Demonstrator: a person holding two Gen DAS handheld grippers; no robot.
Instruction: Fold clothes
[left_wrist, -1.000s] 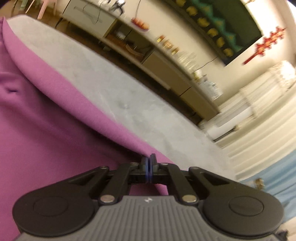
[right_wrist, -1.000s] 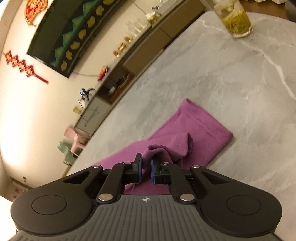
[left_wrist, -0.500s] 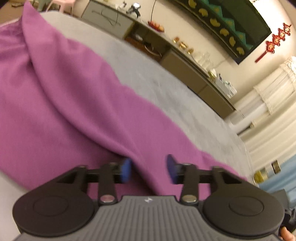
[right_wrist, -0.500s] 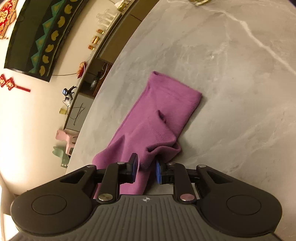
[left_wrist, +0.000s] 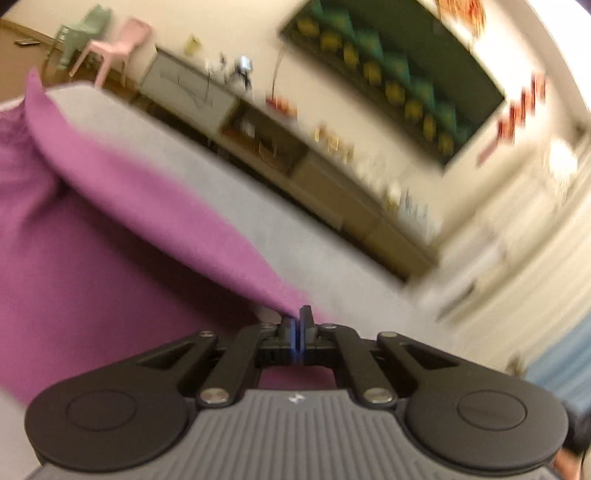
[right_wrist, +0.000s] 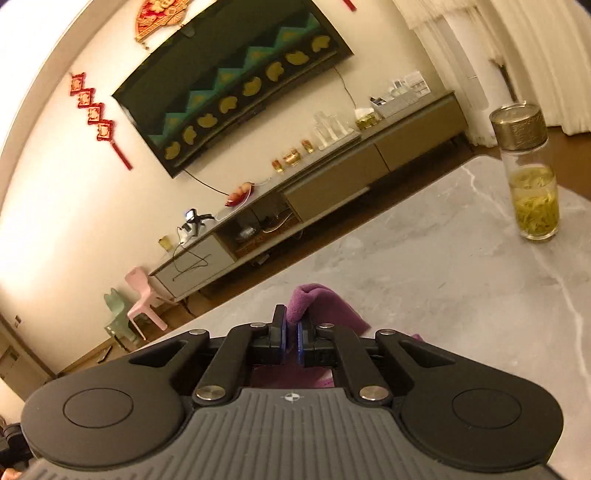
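Observation:
A purple garment (left_wrist: 110, 236) spreads over the grey marble table (left_wrist: 280, 236) and fills the left half of the blurred left wrist view. My left gripper (left_wrist: 296, 321) is shut on a raised edge of it, and the cloth stretches away up and to the left from the jaws. In the right wrist view my right gripper (right_wrist: 290, 325) is shut on a bunched fold of the same purple garment (right_wrist: 325, 302), which sticks up between the pads; more cloth lies beneath the gripper body.
A glass bottle (right_wrist: 530, 177) with yellow-green tea leaves and a metal lid stands on the table (right_wrist: 424, 266) at the far right. Beyond the table's far edge are a long low cabinet (right_wrist: 332, 188), a wall screen and small plastic chairs (right_wrist: 140, 295).
My left gripper, open half a second ago, has shut on the cloth's edge and lifted it. My right gripper has tilted up, still shut on its fold, so the laid-out cloth is out of view.

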